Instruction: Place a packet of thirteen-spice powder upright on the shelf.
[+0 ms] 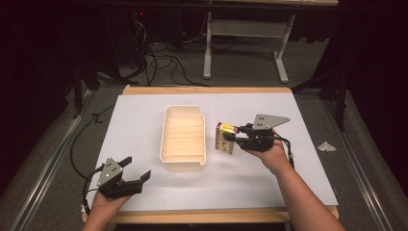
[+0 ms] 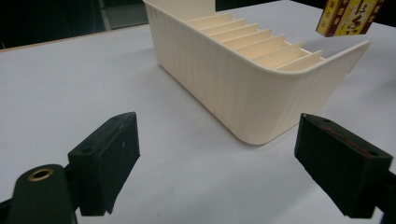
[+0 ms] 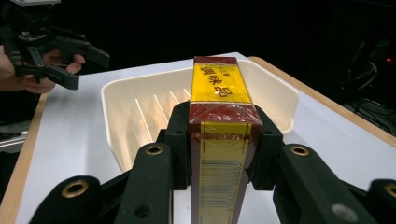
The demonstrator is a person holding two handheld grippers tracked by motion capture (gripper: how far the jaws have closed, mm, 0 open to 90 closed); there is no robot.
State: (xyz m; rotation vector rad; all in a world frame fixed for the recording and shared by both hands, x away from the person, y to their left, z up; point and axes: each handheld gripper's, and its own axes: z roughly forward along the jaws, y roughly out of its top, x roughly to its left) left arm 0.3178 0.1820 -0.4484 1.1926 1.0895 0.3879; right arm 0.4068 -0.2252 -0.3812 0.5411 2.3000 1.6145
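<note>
A cream plastic tray with several slots stands in the middle of the white table sheet. My right gripper is shut on a red and yellow box, held just right of the tray's right wall. In the right gripper view the box stands edge-up between the jaws, with the tray behind it. My left gripper rests open near the table's front left, nothing between its jaws. In the left gripper view its gripper faces the tray's near corner, and the box shows at top right.
The white sheet covers a wooden table with edges showing at front and back. Cables and a table frame lie on the floor behind. A crumpled paper scrap sits off the right side.
</note>
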